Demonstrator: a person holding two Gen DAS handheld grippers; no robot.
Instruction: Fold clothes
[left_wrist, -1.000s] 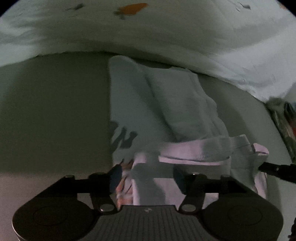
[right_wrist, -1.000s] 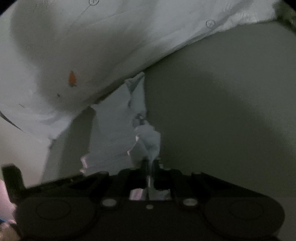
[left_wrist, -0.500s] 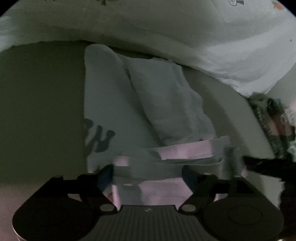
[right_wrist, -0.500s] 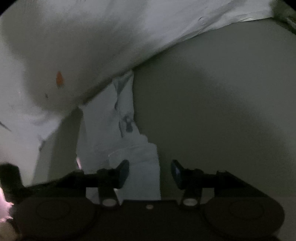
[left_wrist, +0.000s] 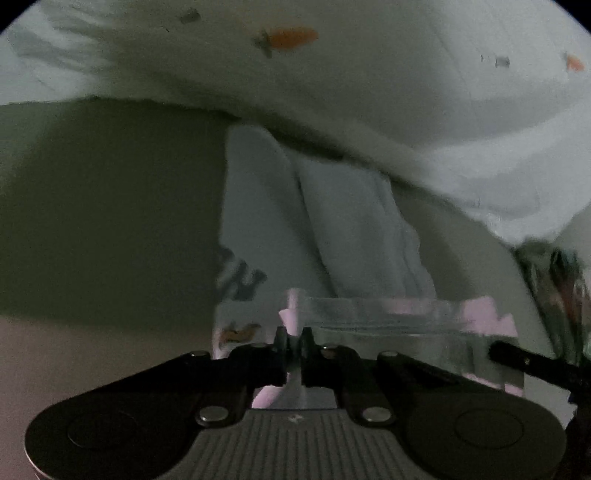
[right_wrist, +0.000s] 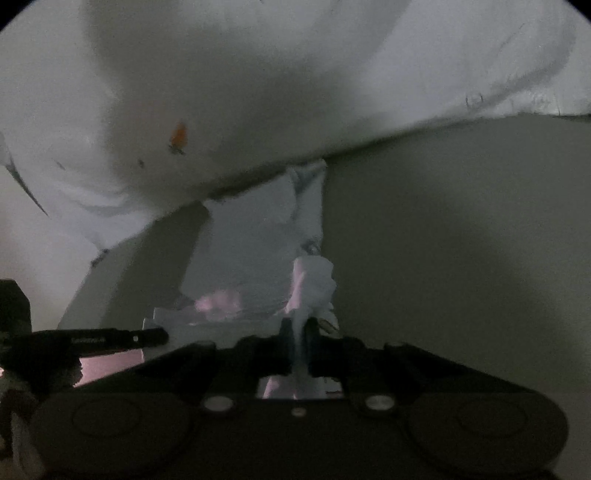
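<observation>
I hold both tools low, level | left tool (left_wrist: 293, 338) and right tool (right_wrist: 298, 325) pinch garment (left_wrist: 332, 221) near hem | garment lies mid-bed (left_wrist: 92, 221), duvet (left_wrist: 369, 92) bounding far edge | bare bed both sides

1. A plain grey-green surface (left_wrist: 103, 221) carries everything here; it looks like a bed or mattress, though the dim light won't confirm which. It fills the right side of the right wrist view (right_wrist: 461, 258) too.
2. Lying flat on it is a pale folded garment (left_wrist: 266, 229) with dark lettering near its left edge and a folded panel laid along its right half.
3. Along the far side, a white quilt (left_wrist: 369, 92) with small orange prints bulges onto the surface and overlaps the garment's far end.
4. At the right edge, near the garment, sits a dark patterned cloth (left_wrist: 554, 288), too blurred to identify.
</observation>
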